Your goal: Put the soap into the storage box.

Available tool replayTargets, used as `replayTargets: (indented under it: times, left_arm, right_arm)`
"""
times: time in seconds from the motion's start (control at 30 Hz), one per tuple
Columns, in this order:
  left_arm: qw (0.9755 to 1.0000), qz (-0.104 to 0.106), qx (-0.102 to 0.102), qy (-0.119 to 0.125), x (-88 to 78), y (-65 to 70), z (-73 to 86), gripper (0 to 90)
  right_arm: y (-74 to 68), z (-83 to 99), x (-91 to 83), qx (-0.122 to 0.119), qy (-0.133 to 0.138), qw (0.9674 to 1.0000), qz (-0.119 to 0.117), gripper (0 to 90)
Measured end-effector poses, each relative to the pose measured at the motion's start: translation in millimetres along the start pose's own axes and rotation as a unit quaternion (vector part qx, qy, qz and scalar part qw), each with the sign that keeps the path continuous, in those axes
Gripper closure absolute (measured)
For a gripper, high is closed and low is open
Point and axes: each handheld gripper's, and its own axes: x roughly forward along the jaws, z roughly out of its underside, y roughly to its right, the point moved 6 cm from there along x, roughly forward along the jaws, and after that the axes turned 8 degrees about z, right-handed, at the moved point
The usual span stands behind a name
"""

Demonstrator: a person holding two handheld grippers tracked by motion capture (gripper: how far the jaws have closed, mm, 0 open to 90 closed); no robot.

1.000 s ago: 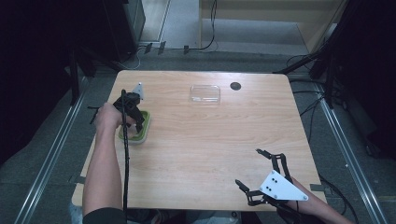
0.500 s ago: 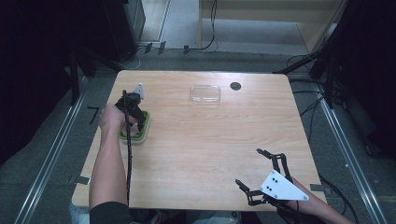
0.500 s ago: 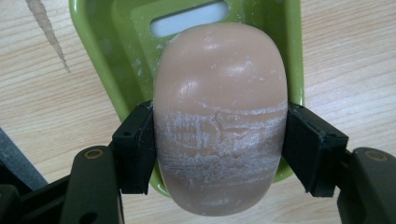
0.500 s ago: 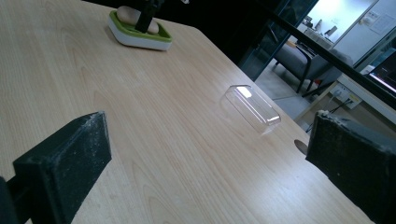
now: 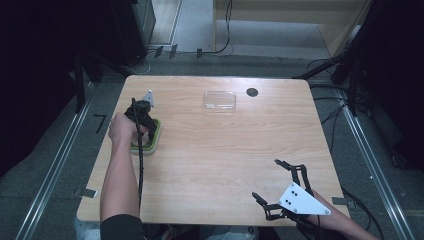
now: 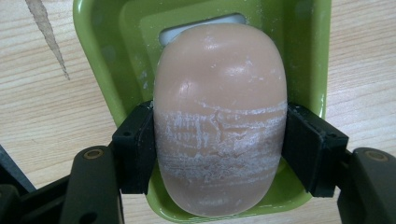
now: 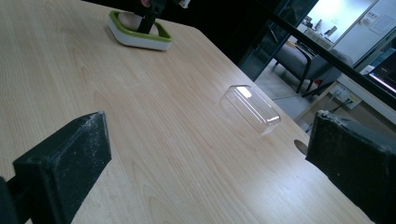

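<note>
- This is an indoor lab or recording room set up inside an office-type building, not a home.
- A lone pale wooden surface (image 5: 220, 145) stands on grey carpet, ringed by dark stands and poles (image 5: 80, 75).
- Metal rails (image 5: 55, 165) run along the floor on both sides of it.
- Cables (image 5: 220, 47) trail across the floor beyond the far edge.
- In the right gripper view, a bright room with a grey chair (image 7: 299, 58) and wall sockets (image 7: 345, 95) lies past a dark frame.
</note>
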Motion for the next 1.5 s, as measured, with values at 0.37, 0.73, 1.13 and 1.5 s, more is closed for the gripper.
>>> replayTargets:
  times: [0.37,0.73,1.13,1.5]
  left_arm:
    - [0.9999,0.0,-0.006,0.009,-6.6,3.2,3.1,26.7]
    - [0.9999,0.012,0.005,0.009,-18.7,14.8,12.0,13.4]
    - [0.9993,-0.005,0.037,0.0,-31.7,31.5,31.5,10.7]
    - [0.9982,-0.012,0.059,-0.006,-43.0,45.1,64.6,10.6]
  right_arm:
    - [0.2,-0.8,-0.4,0.001,0.003,1.0,0.001,0.0]
    - [-0.3,-0.8,-0.5,-0.001,0.002,1.0,0.001,0.0]
    - [-0.4,0.5,-1.1,-0.002,-0.001,1.0,0.0,0.0]
    - [-1.3,-0.8,-2.2,-0.005,-0.001,1.0,0.003,0.0]
